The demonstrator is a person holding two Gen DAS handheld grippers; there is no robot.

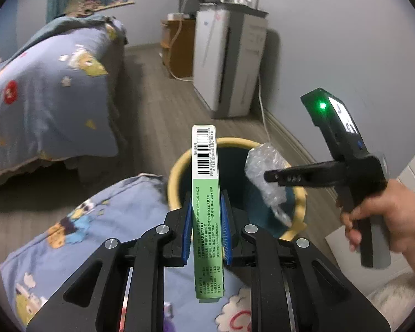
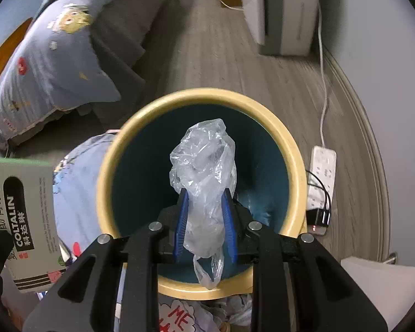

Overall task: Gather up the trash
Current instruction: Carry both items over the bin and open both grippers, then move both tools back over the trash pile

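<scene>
My left gripper (image 1: 206, 207) is shut on a green and white medicine box (image 1: 206, 193), held edge-on with its barcode end pointing over the near rim of the bin (image 1: 177, 171). The same medicine box (image 2: 22, 221) shows at the left edge of the right wrist view. My right gripper (image 2: 204, 196) is shut on a crumpled clear plastic bag (image 2: 204, 166), right above the mouth of the bin (image 2: 290, 149), which is dark teal inside with a yellow rim. In the left wrist view a hand (image 1: 387, 221) holds that right gripper (image 1: 265, 175) with the plastic bag (image 1: 265, 171) over the bin.
The bin stands on a grey wood floor between a bed with a blue cartoon quilt (image 1: 41, 96) and the wall. A white air purifier (image 1: 229, 63) stands by the wall. A white power strip (image 2: 322, 177) with a black plug lies right of the bin. Blue bedding (image 1: 83, 235) lies under my left gripper.
</scene>
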